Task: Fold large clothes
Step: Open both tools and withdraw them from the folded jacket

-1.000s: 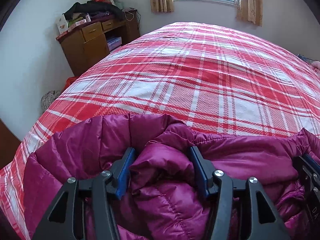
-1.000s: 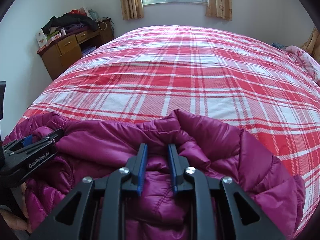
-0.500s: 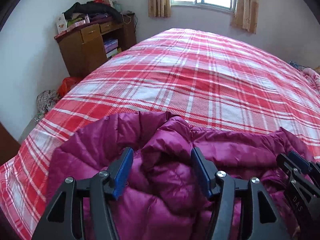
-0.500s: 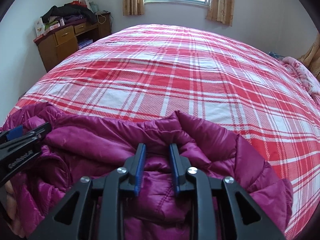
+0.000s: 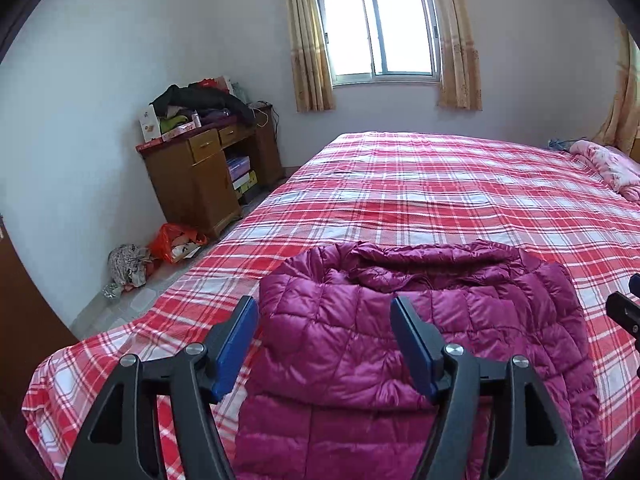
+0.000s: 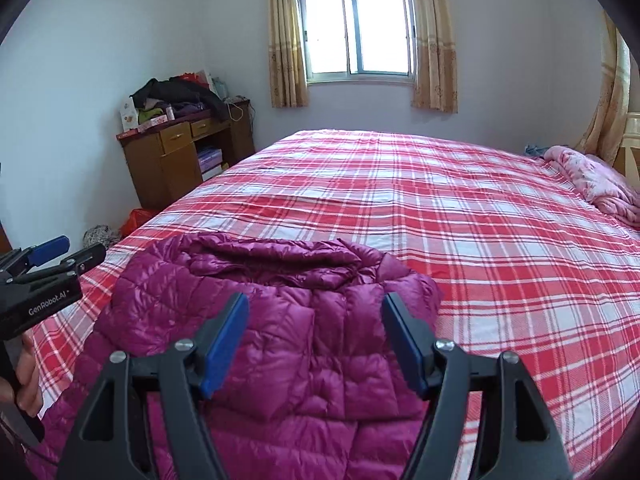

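A magenta quilted down jacket (image 5: 420, 320) lies folded on the red plaid bed (image 5: 440, 200), its collar end away from me; it also shows in the right wrist view (image 6: 280, 320). My left gripper (image 5: 324, 312) is open and empty, raised above the jacket's left part. My right gripper (image 6: 314, 306) is open and empty above the jacket's right part. The left gripper also shows at the left edge of the right wrist view (image 6: 60, 256), and a bit of the right gripper shows at the right edge of the left wrist view (image 5: 624, 312).
A wooden desk (image 5: 208, 176) piled with clothes stands against the left wall. Bags (image 5: 172, 240) lie on the floor beside the bed. A pink blanket (image 6: 596, 184) lies at the bed's far right. A curtained window (image 5: 380, 36) is in the far wall.
Both grippers have let go of the jacket, opened wide and pulled up and back. The jacket's top now lies flat on the bed.
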Demonstrator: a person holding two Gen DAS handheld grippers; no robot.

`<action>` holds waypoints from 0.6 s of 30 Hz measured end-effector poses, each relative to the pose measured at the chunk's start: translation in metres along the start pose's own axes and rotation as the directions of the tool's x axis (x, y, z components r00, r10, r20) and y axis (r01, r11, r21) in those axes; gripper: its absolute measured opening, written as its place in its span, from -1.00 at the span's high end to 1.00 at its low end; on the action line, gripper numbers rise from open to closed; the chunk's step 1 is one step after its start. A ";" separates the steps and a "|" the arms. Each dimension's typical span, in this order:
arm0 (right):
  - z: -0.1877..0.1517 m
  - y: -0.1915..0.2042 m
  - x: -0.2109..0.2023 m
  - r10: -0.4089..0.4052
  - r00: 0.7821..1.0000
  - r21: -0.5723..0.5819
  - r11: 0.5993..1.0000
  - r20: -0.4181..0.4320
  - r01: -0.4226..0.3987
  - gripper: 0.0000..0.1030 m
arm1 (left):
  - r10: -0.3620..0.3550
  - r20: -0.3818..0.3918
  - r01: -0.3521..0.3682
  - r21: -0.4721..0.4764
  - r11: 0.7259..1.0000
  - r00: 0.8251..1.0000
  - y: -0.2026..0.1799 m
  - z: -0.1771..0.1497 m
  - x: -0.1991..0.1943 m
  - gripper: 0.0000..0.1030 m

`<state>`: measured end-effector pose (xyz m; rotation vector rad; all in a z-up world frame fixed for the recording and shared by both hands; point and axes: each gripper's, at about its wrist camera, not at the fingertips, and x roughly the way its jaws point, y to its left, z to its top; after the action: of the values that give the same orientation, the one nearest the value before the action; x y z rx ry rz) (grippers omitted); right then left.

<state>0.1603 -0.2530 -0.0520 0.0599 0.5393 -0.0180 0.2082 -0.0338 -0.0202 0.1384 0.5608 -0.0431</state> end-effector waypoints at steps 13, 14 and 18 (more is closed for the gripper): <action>-0.065 -0.017 -0.101 0.017 1.000 0.020 1.000 0.017 -0.017 -0.39 | 0.053 -0.027 -0.053 0.006 0.999 0.998 0.019 -0.063 -0.084 -0.35; -0.070 -0.018 -0.107 0.018 1.000 0.026 0.999 0.017 -0.018 -0.40 | 0.052 -0.030 -0.052 0.005 0.999 0.998 0.020 -0.068 -0.088 -0.35; -0.087 -0.024 -0.125 0.037 0.999 0.063 0.997 0.013 -0.037 -0.41 | 0.075 -0.024 -0.074 0.030 0.997 0.997 0.021 -0.086 -0.104 -0.35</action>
<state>0.0075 -0.2714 -0.0634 0.1315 0.5256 0.0008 0.0767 -0.0004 -0.0339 0.1878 0.5800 0.0232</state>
